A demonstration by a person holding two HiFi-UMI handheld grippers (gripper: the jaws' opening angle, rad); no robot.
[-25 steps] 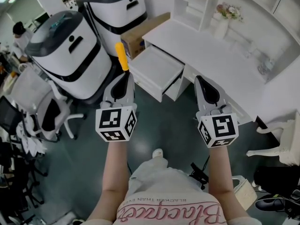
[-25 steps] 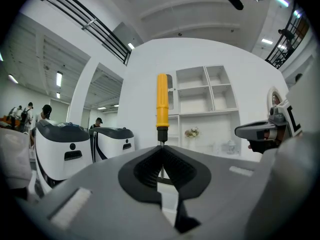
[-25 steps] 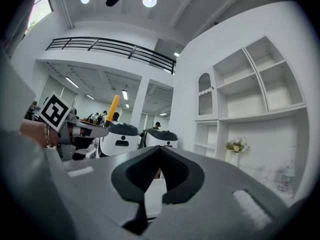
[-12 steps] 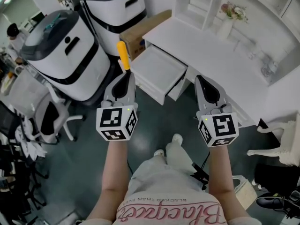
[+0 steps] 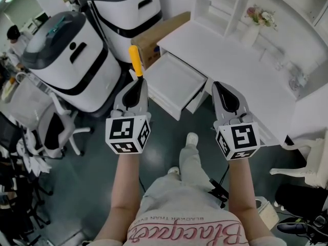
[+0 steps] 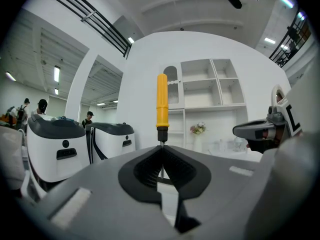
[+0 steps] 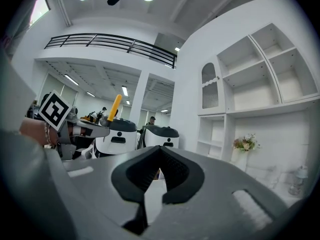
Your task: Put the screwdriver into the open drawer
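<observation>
In the head view my left gripper (image 5: pixel 137 85) is shut on the thin metal shaft of a screwdriver (image 5: pixel 135 60), whose yellow handle sticks up past the jaws. The left gripper view shows that handle (image 6: pixel 162 101) standing upright above the closed tips (image 6: pixel 161 146). An open white drawer (image 5: pixel 174 83) juts out of the white desk (image 5: pixel 230 60), just right of and beyond the screwdriver. My right gripper (image 5: pixel 219 88) hangs level in front of the desk edge, shut and empty, its jaws (image 7: pixel 159 148) closed together. The left gripper (image 7: pixel 85 129) and screwdriver (image 7: pixel 115 105) also appear in the right gripper view.
Two large white-and-black machines (image 5: pixel 66 60) (image 5: pixel 128 12) stand left of the drawer, a cardboard box (image 5: pixel 156 35) between them and the desk. An office chair (image 5: pixel 54 129) is at the left, a white chair (image 5: pixel 307 160) at the right. A flower vase (image 5: pixel 259 19) sits on the desk.
Both grippers have moved forward toward the desk with the screwdriver still held; the drawer and desk now lie closer under them. One foot has stepped forward.
</observation>
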